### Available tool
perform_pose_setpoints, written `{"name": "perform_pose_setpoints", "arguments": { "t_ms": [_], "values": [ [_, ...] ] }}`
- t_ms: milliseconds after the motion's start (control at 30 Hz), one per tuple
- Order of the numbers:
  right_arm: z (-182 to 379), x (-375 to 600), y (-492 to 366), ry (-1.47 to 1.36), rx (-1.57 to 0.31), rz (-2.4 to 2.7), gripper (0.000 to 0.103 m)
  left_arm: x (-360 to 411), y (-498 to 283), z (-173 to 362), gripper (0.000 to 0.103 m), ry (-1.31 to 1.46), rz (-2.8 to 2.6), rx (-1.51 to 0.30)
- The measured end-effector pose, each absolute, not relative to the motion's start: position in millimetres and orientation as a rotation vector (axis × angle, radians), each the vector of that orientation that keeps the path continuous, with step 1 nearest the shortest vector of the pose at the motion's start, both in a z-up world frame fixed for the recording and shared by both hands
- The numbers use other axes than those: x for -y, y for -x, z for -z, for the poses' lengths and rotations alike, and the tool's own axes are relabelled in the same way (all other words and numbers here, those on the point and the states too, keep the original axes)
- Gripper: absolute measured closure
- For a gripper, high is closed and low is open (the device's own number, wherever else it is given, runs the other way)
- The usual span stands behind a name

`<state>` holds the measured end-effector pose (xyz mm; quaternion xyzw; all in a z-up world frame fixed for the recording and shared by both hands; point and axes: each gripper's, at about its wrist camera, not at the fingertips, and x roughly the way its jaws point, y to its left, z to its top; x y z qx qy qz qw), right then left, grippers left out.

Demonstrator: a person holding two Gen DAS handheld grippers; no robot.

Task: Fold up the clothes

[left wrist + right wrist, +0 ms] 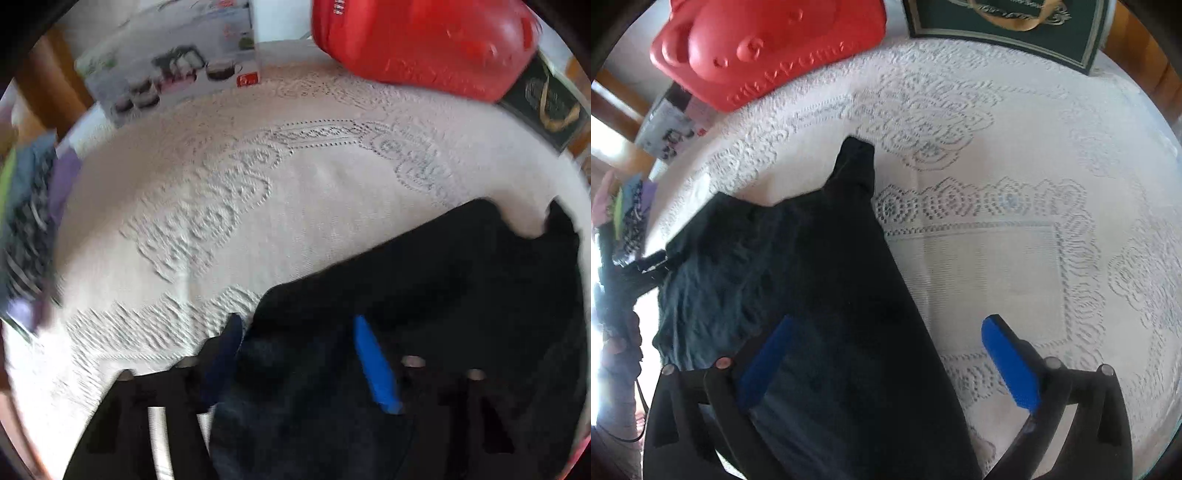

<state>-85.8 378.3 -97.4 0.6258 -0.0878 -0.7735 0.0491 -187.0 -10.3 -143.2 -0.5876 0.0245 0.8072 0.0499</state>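
Black garment (812, 295) lies on the white lace tablecloth (1015, 258), spread out from the near edge of the table toward the middle, with one narrow part (857, 162) reaching up toward the far side. In the right wrist view the right gripper (886, 365) stands wide open above it: the left blue pad (764, 362) hangs over the dark cloth, the right blue pad (1012, 365) over bare lace, and nothing is held between them. In the left wrist view the left gripper (303, 354) is partly open at the garment's (424, 295) left edge; dark cloth fills the gap between its pads (375, 365), but whether it is pinched I cannot tell, as the picture is blurred. At the far edge of the table lie a red moulded case (768, 48), a dark green box with gold trim (1008, 22) and a printed carton showing glassware (173, 66). A heap of mixed fabric (29, 229) sits at the left side. A person's hand (617, 350) shows at the left rim of the right view.
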Motion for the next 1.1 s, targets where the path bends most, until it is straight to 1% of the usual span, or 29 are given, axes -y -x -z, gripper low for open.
{"name": "perform_pose_setpoints", "arguments": {
  "t_ms": [33,100,133,167,200,233,267,333,400,433,500,533,567,600,667,767,900,933,1100],
  "values": [
    [102.6,-375.7,86.0,-1.921,0.248,2.352,0.000,12.1,185.1,142.6,0.060,1.797,-2.469,-0.053],
    [113.5,-369.9,85.3,-1.958,0.205,2.343,0.000,10.6,180.4,141.2,0.076,1.801,-2.479,-0.048],
    [116.9,-366.3,84.3,-1.964,0.184,2.340,0.008,9.2,178.3,140.7,0.079,1.797,-2.478,-0.053],
    [117.5,-362.1,83.1,-1.955,0.164,2.340,0.042,8.1,176.2,140.4,0.082,1.793,-2.477,-0.058],
    [114.4,-356.7,81.9,-1.931,0.143,2.347,0.063,10.1,172.3,139.0,0.085,1.795,-2.480,-0.055],
    [108.2,-349.2,80.3,-1.908,0.107,2.368,0.086,13.4,167.5,137.2,0.085,1.798,-2.485,-0.048],
    [98.3,-340.1,77.5,-1.876,0.063,2.396,0.092,20.2,160.3,132.6,0.086,1.799,-2.502,-0.035],
    [69.8,-317.1,65.5,-1.743,0.009,2.437,0.092,36.7,143.8,121.2,0.086,1.796,-2.547,-0.004],
    [41.6,-288.1,45.5,-1.584,0.001,2.380,0.091,60.1,127.5,114.8,0.086,1.821,-2.598,0.025],
    [33.6,-273.2,33.8,-1.536,0.008,2.301,0.088,67.3,121.6,115.3,0.086,1.834,-2.607,0.027],
    [29.6,-259.9,14.4,-1.520,0.054,2.174,0.073,77.4,111.7,118.8,0.086,1.858,-2.612,0.020],
    [29.1,-256.1,6.0,-1.521,0.078,2.124,0.056,82.4,106.7,120.6,0.086,1.870,-2.615,0.017],
    [28.8,-257.9,2.0,-1.530,0.098,2.115,0.042,87.5,101.8,122.4,0.085,1.882,-2.617,0.013],
    [28.7,-265.6,2.7,-1.546,0.115,2.150,0.039,92.5,96.8,124.2,0.085,1.894,-2.620,0.010],
    [28.4,-282.3,6.5,-1.571,0.169,2.211,0.038,102.6,86.9,127.8,0.085,1.918,-2.624,0.003],
    [27.6,-311.3,24.0,-1.571,0.333,2.268,0.038,100.6,84.7,129.2,0.085,1.918,-2.637,-0.027],
    [30.0,-332.4,55.5,-1.550,0.485,2.344,0.038,102.2,84.8,128.1,0.085,1.918,-2.632,-0.017],
    [30.9,-334.6,64.9,-1.551,0.500,2.362,0.038,104.0,85.5,128.0,0.085,1.922,-2.624,0.000],
    [46.6,-317.3,113.3,-1.626,0.403,2.364,0.038,102.8,89.1,123.5,0.085,1.949,-2.593,0.052]
  ]
}}
